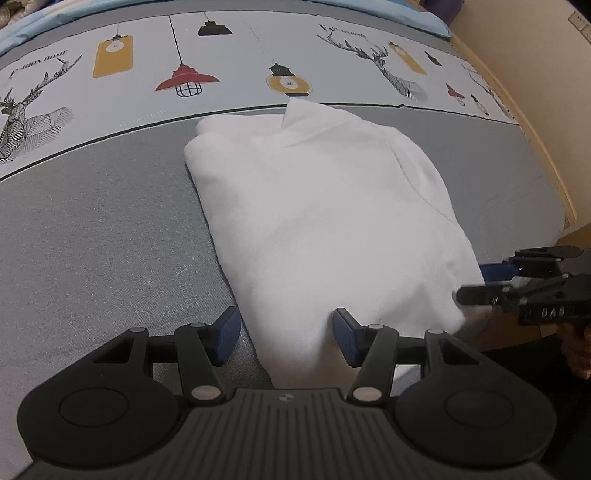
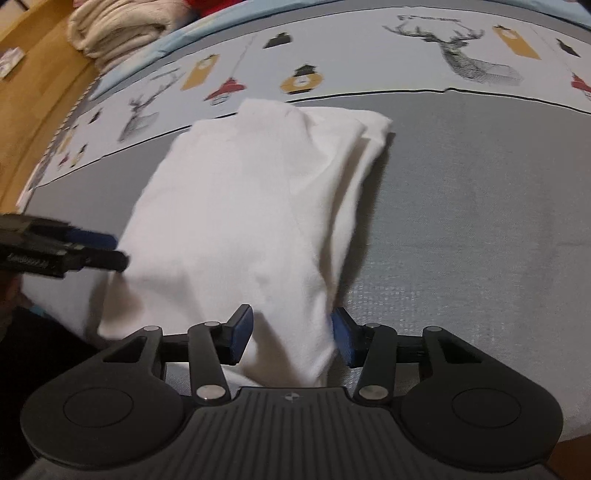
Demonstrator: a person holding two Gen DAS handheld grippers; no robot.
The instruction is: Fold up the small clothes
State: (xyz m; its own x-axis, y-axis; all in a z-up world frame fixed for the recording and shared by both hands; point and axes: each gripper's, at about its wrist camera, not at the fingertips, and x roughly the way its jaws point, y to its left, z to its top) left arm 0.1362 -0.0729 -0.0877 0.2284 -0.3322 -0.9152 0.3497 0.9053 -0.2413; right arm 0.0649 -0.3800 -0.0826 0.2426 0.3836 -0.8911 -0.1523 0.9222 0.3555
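Your left tool (image 1: 286, 338) stands wide open at the near left corner of the white garment (image 1: 325, 221). Its two blue pads straddle the near hem: the right pad (image 1: 345, 339) touches the cloth, the left pad (image 1: 227, 339) sits just beside the cloth edge over the grey bed cover (image 1: 92, 240). Nothing is clamped.

Your right tool (image 2: 291, 338) is likewise wide open at the near right corner of the garment (image 2: 240, 221). A hanging fold of the hem lies between its pads, with the left pad (image 2: 242, 338) against the cloth and the right pad (image 2: 341, 341) at the fold's outer edge. The jaws do not grip it.

The garment lies partly folded into a long strip on the bed, running from the near edge to the far printed band (image 1: 221, 74) of lamps and deer. A stack of beige folded blankets (image 2: 118, 29) sits at the far left.
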